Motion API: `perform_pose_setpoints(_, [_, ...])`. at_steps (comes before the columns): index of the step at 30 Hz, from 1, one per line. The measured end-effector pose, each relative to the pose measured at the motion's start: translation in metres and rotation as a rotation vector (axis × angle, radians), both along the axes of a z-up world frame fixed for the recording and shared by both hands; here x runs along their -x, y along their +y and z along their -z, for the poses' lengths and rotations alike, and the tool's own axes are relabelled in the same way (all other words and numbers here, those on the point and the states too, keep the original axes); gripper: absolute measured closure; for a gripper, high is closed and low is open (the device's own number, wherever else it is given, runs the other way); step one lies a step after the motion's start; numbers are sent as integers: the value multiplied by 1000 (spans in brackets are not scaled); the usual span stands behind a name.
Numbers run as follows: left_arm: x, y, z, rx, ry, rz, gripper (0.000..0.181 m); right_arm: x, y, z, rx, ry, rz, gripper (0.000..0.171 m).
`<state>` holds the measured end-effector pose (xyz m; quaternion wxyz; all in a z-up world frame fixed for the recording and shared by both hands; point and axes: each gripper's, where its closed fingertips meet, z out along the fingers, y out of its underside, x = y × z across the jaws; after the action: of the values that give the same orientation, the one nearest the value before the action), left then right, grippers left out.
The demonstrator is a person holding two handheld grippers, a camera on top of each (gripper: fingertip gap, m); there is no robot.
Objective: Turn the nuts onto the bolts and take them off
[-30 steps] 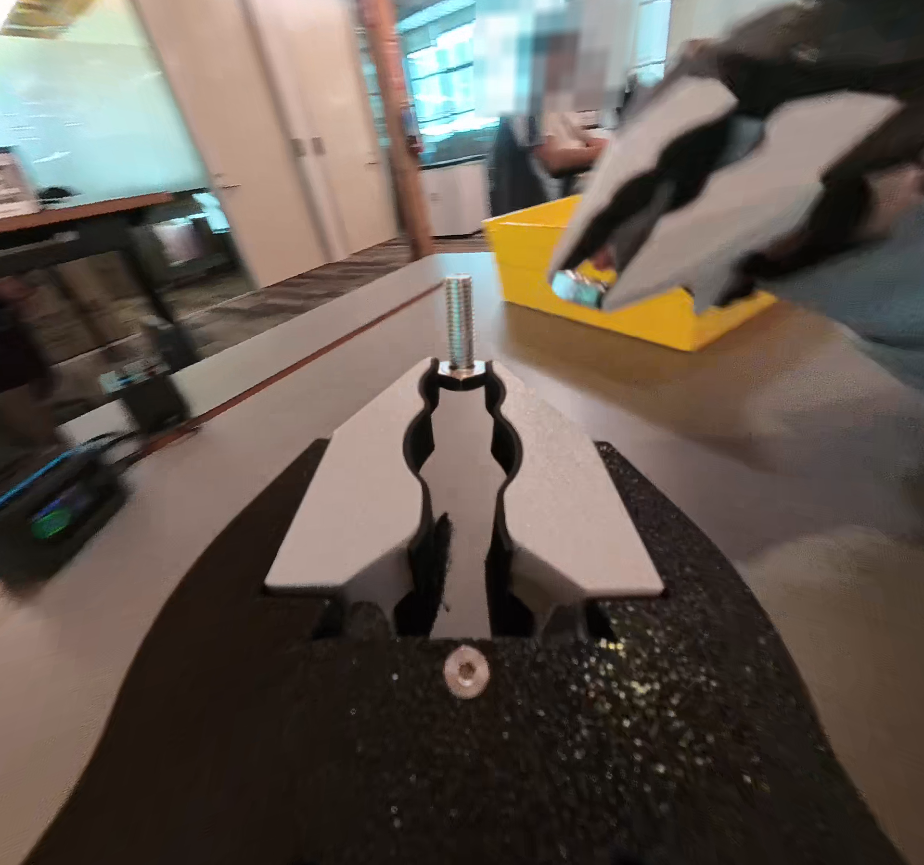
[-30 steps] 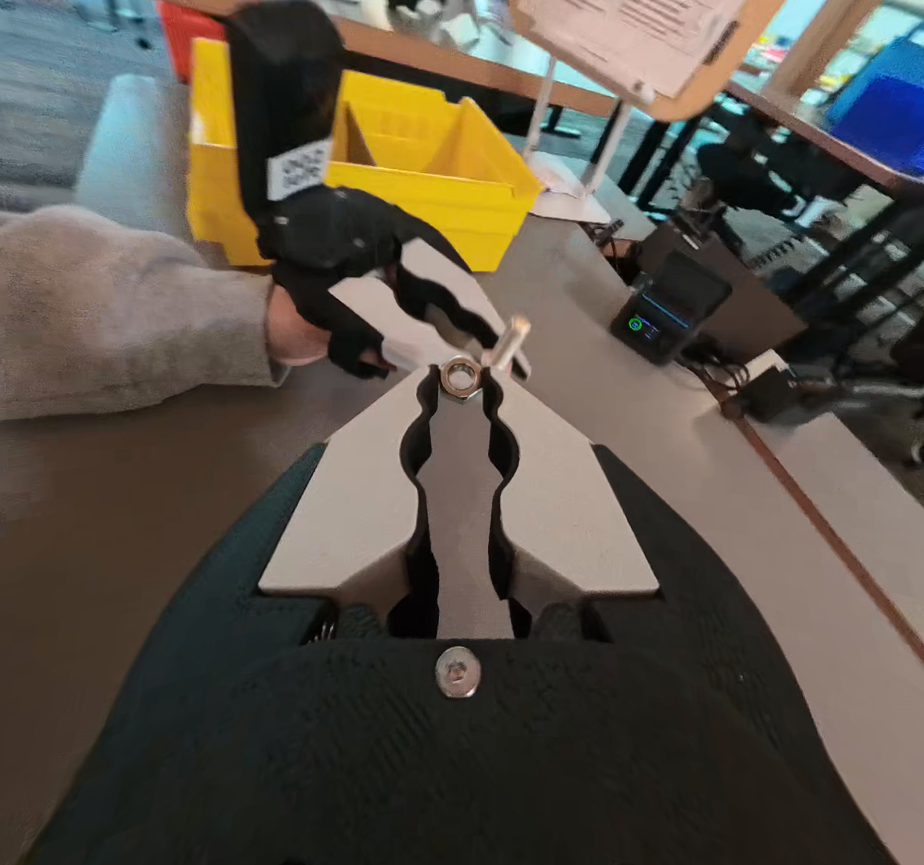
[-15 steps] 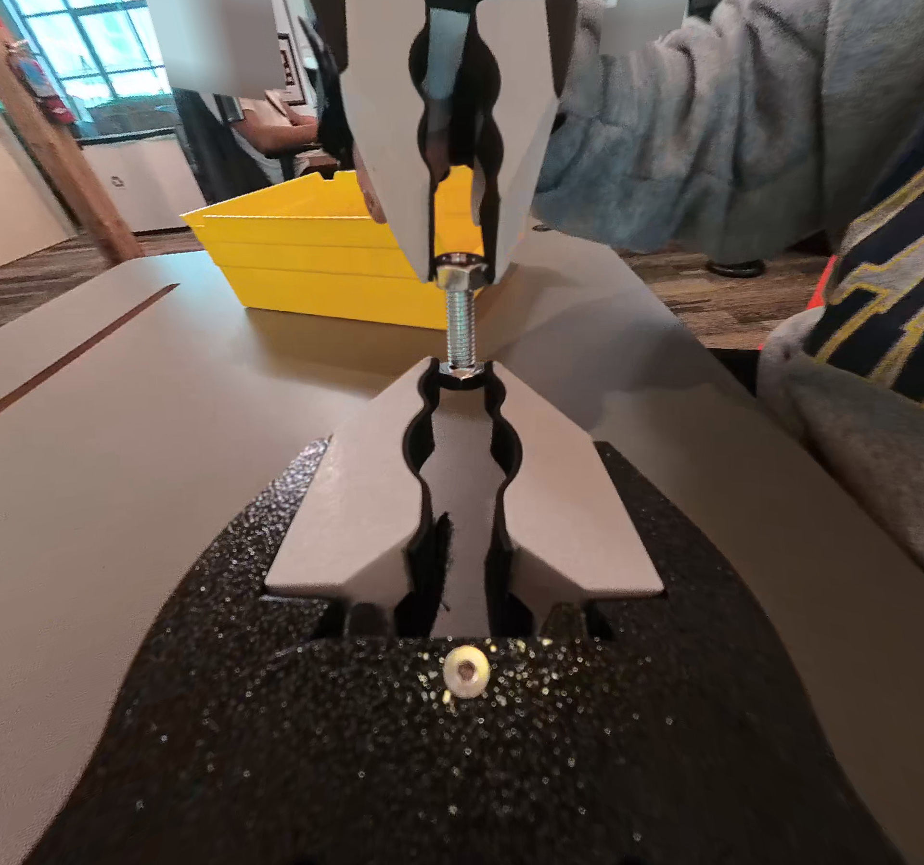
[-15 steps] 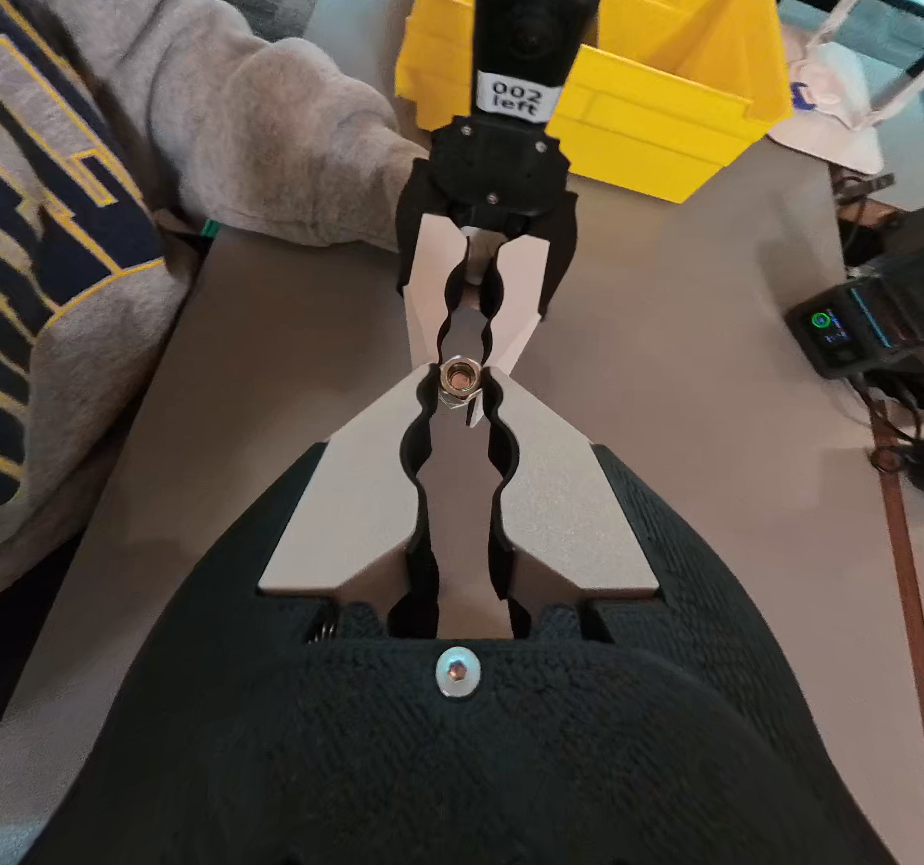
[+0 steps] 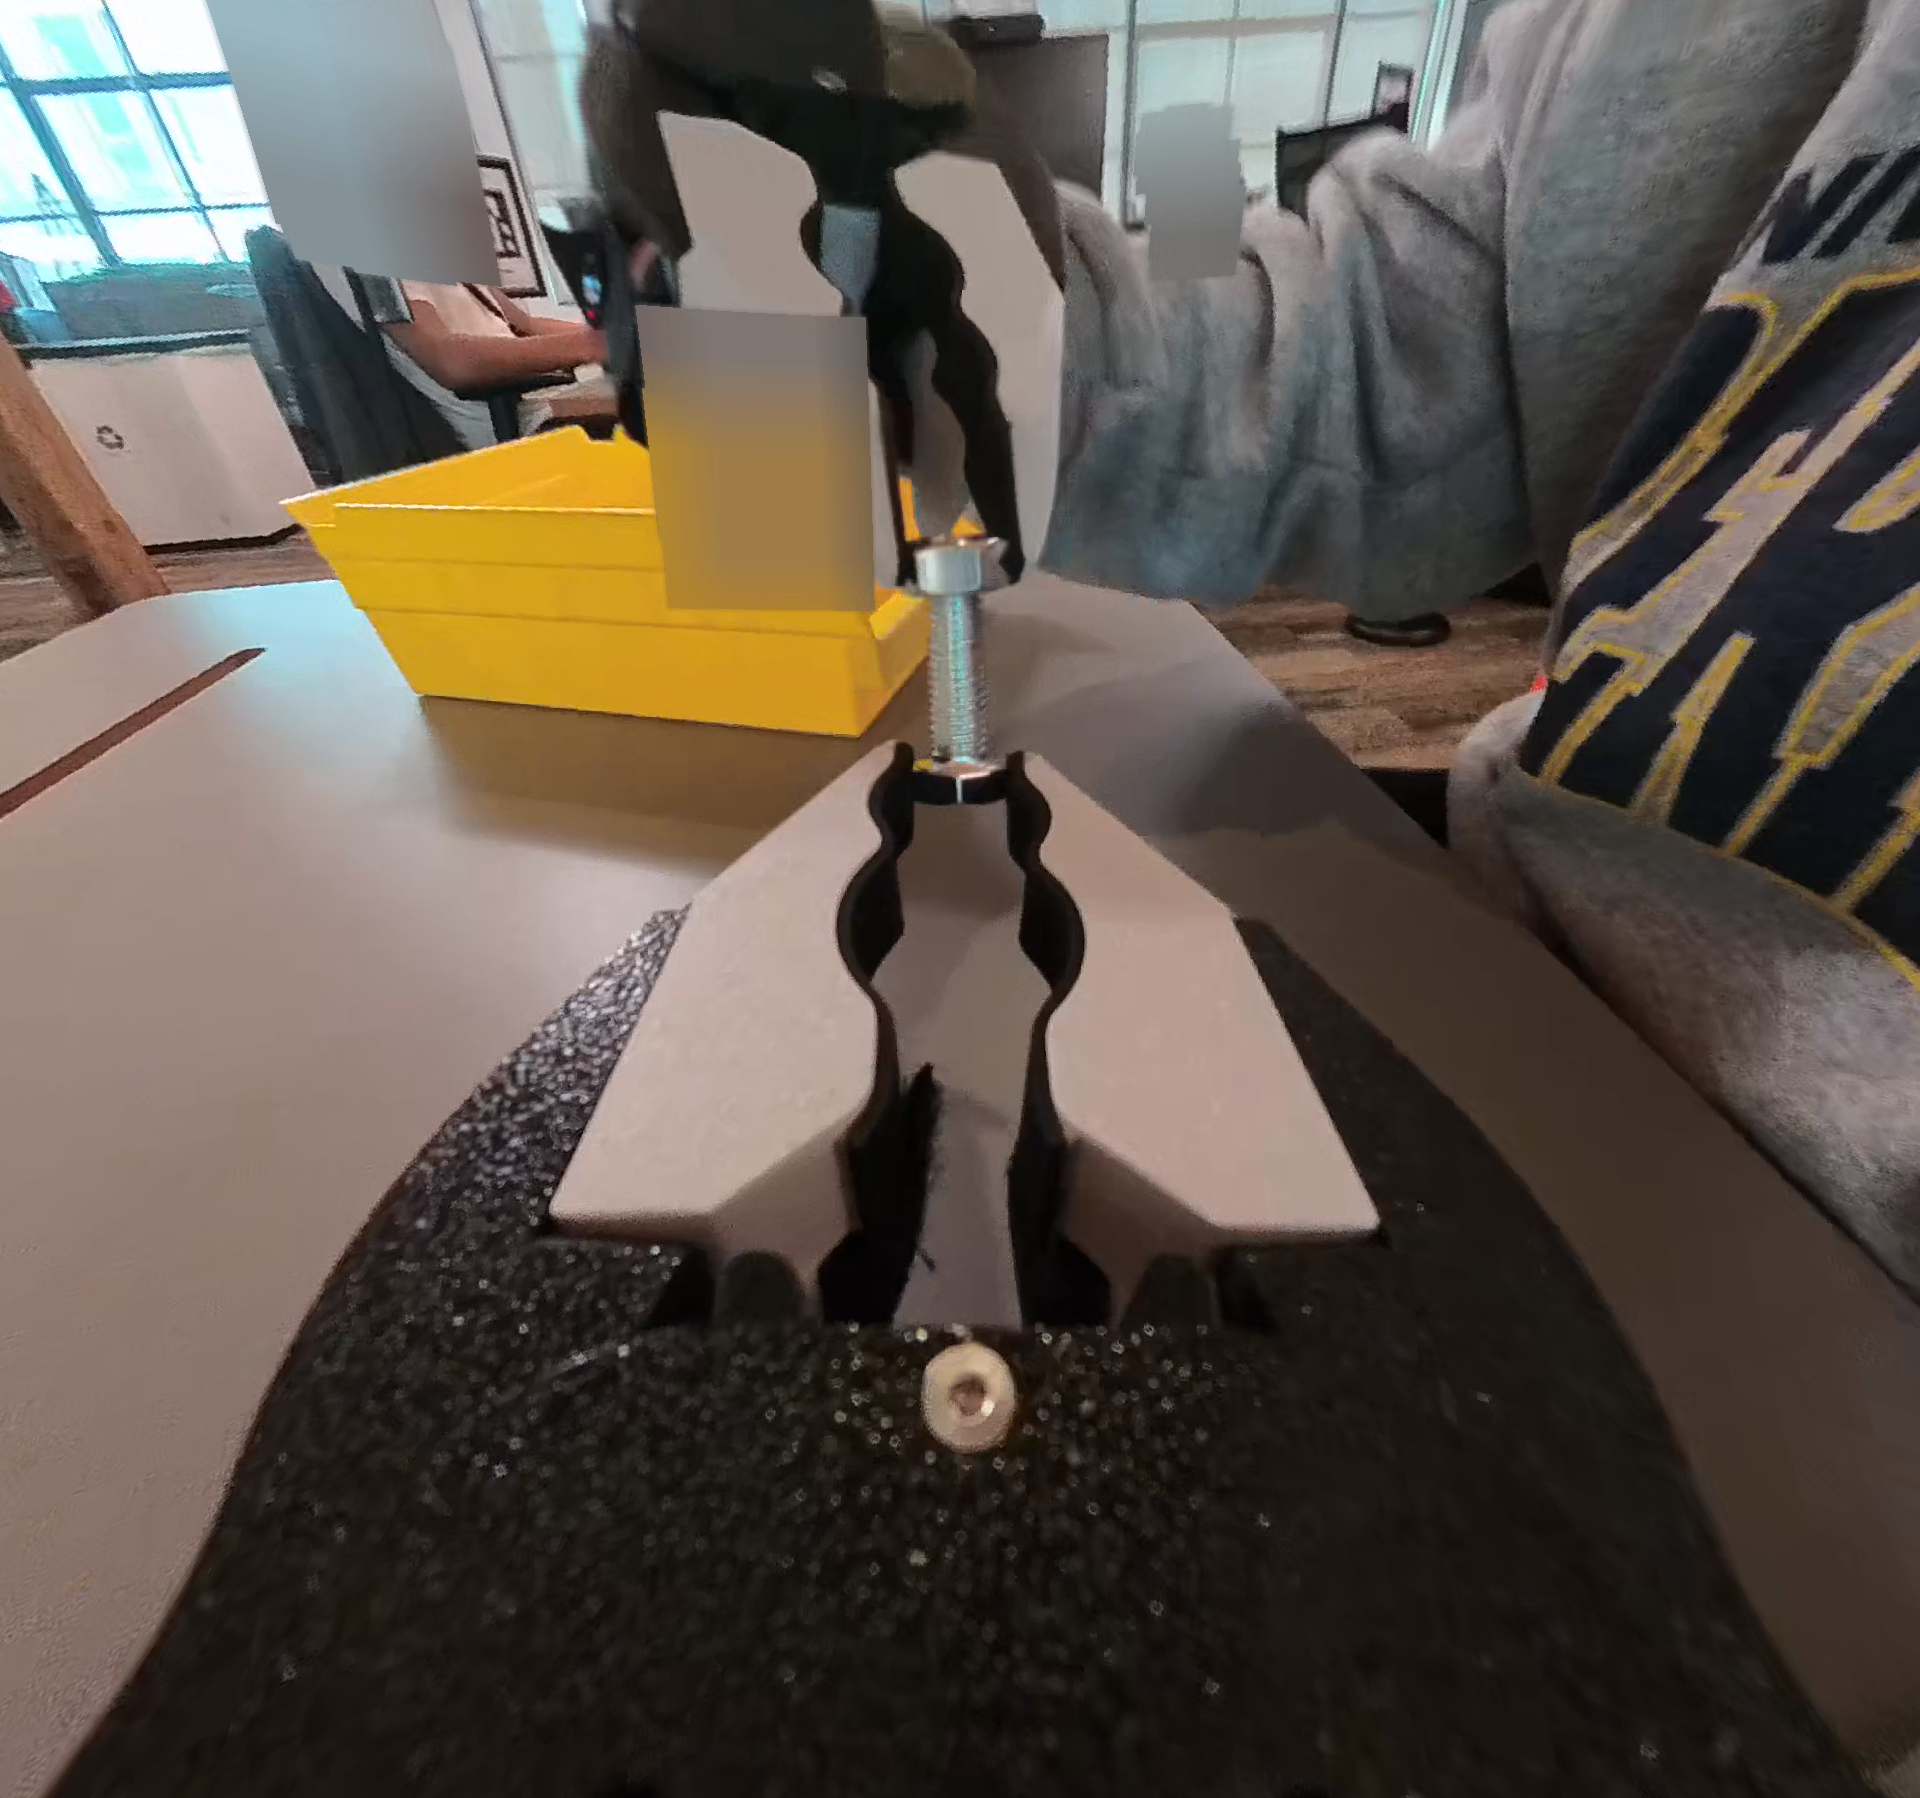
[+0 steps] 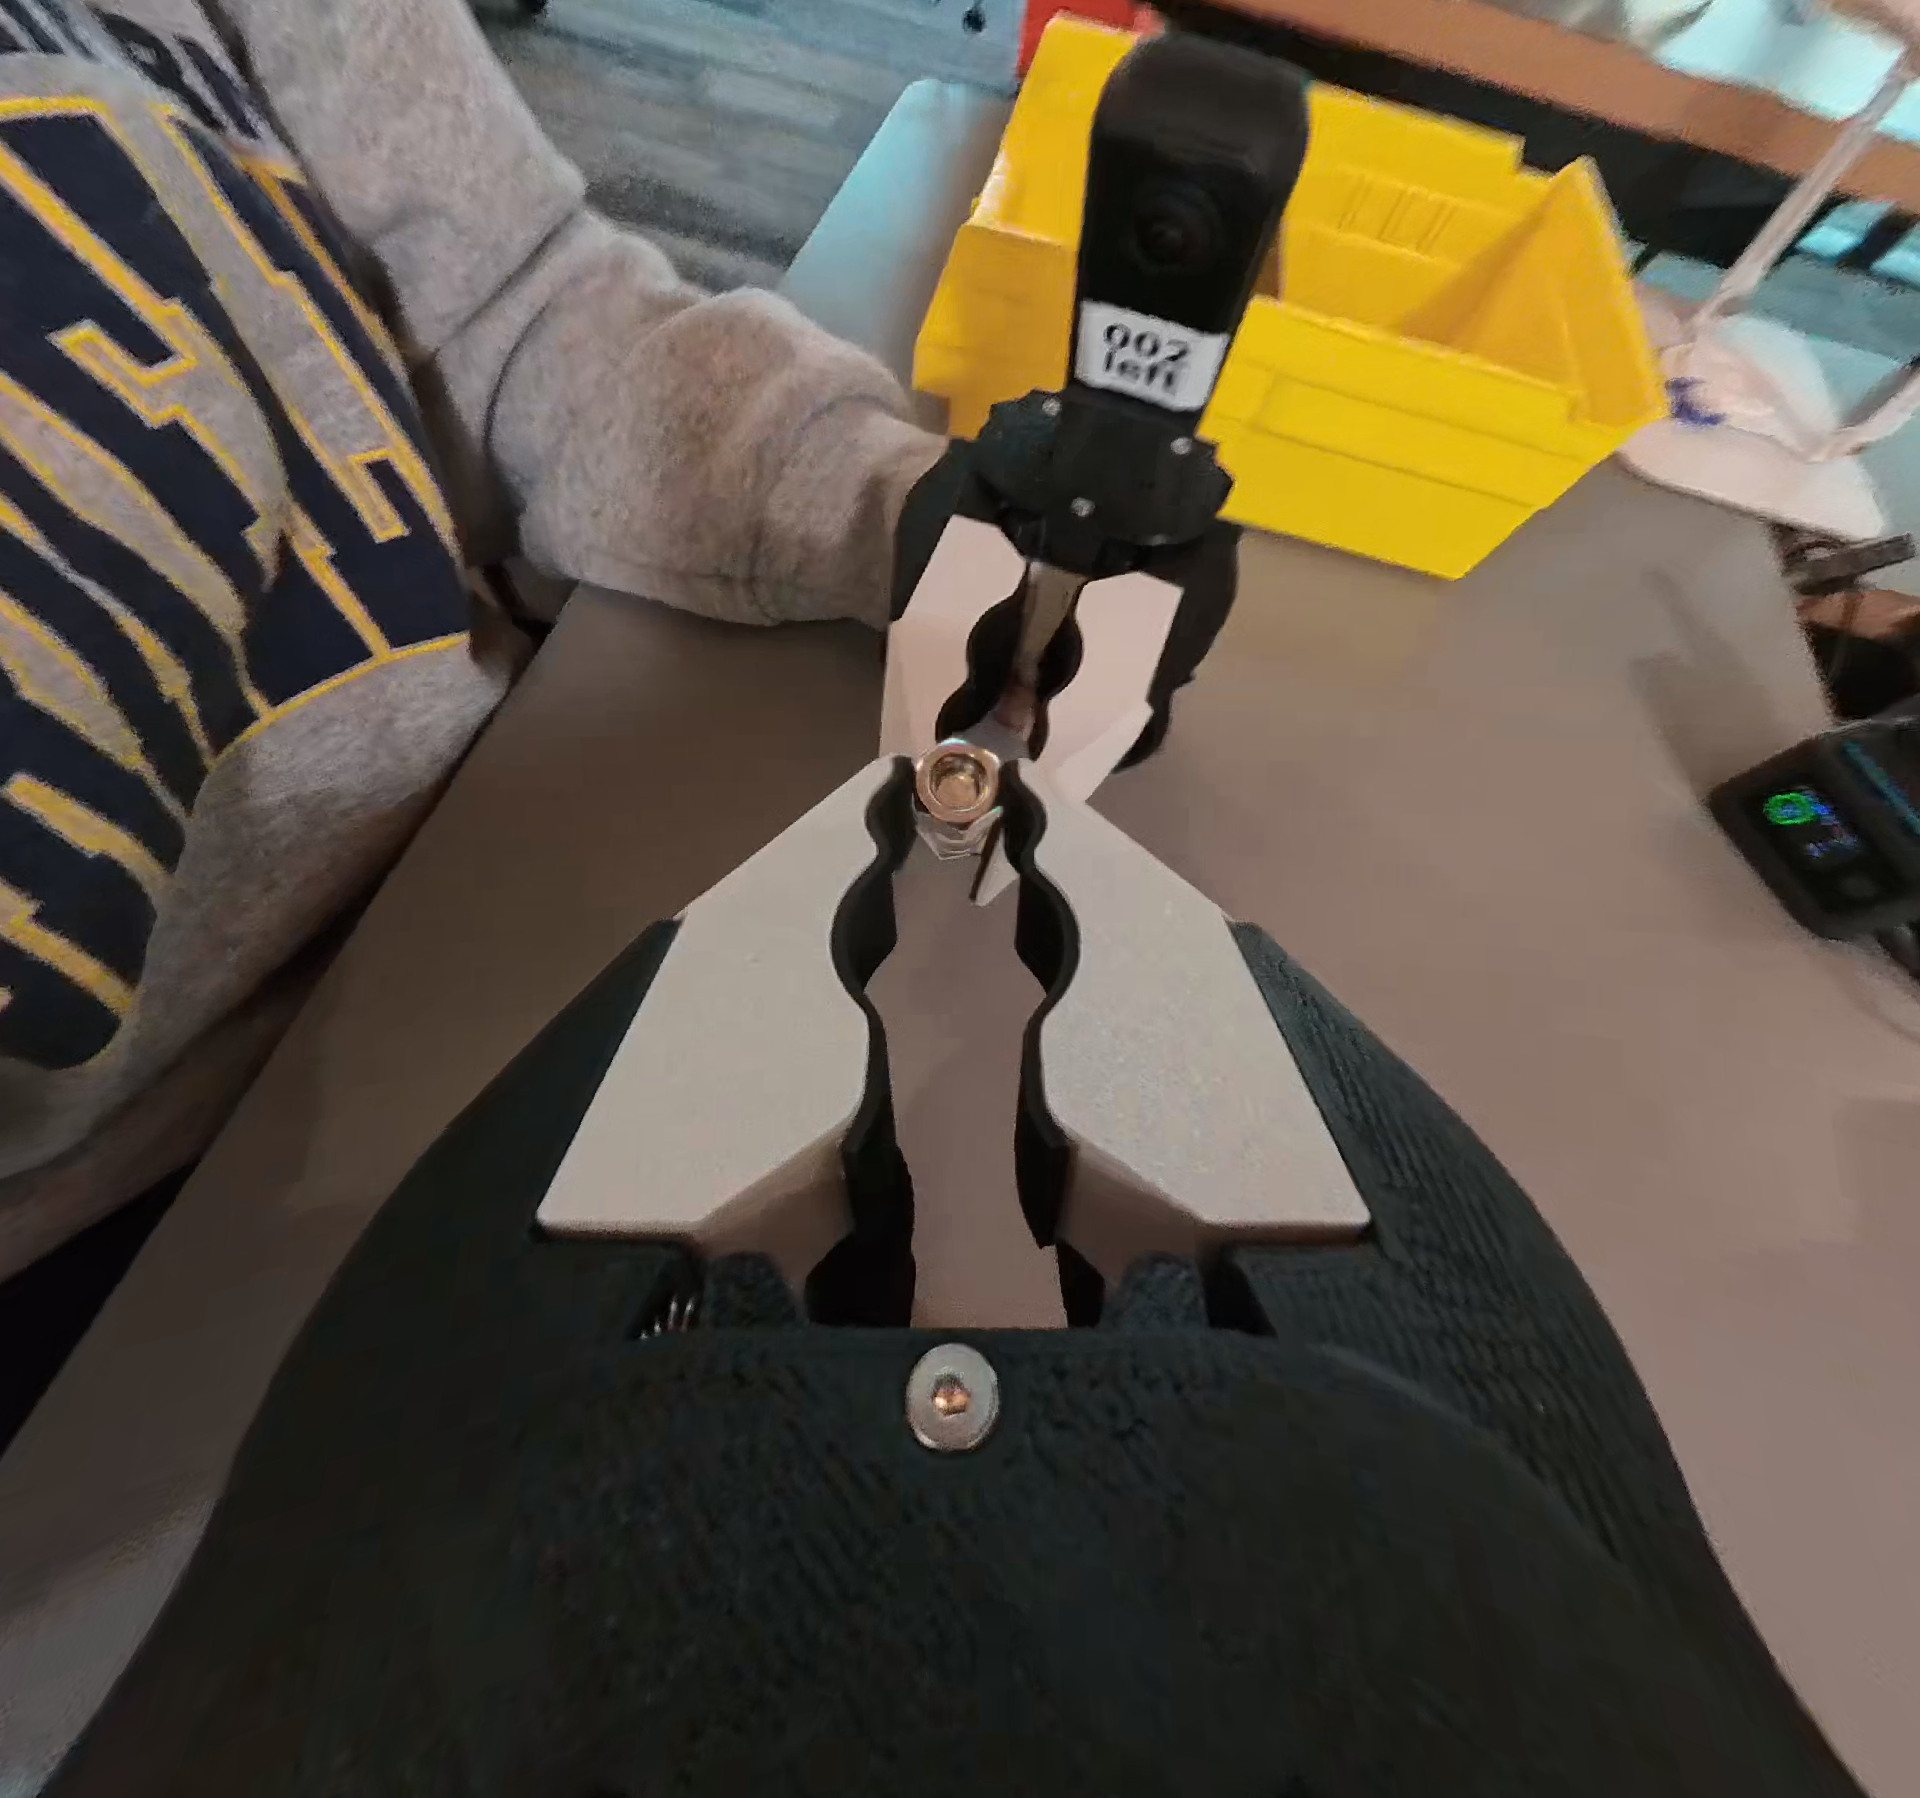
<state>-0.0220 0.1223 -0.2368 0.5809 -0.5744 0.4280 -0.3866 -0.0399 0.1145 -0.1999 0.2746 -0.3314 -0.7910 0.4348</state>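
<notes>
In the left wrist view, the left gripper [image 5: 958, 780] pinches the hex head of a bolt [image 5: 957, 670] at its fingertips so the threaded shank stands upright above the grey table [image 5: 312, 917], just in front of the yellow bin [image 5: 540, 605], while the right gripper [image 5: 961, 559], reaching down from above the bolt, grips a nut [image 5: 956, 566] sitting at the shank's top end. In the right wrist view, the right gripper [image 6: 956, 792] is clamped narrowly on the nut [image 6: 954, 784], whose bore faces the camera, with the left gripper [image 6: 1023, 720] just beyond it and the yellow bin [image 6: 1403, 439] behind that, a grey sleeve [image 6: 686, 470] lying left of the bin.
</notes>
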Motion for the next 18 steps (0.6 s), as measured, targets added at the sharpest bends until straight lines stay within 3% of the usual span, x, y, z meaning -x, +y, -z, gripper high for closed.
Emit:
perform_pose_setpoints(3, [2,-1,-12,5,-94,12,166,2,0,-11,32,99,25,156])
perform_pose_setpoints(9, [4,1,-15,3,-115,-4,165,6,3,-14,35,128,69,155])
perform_pose_setpoints(18, [21,28,-15,-43,-83,-258,166,24,31,-14,14,90,433,155])
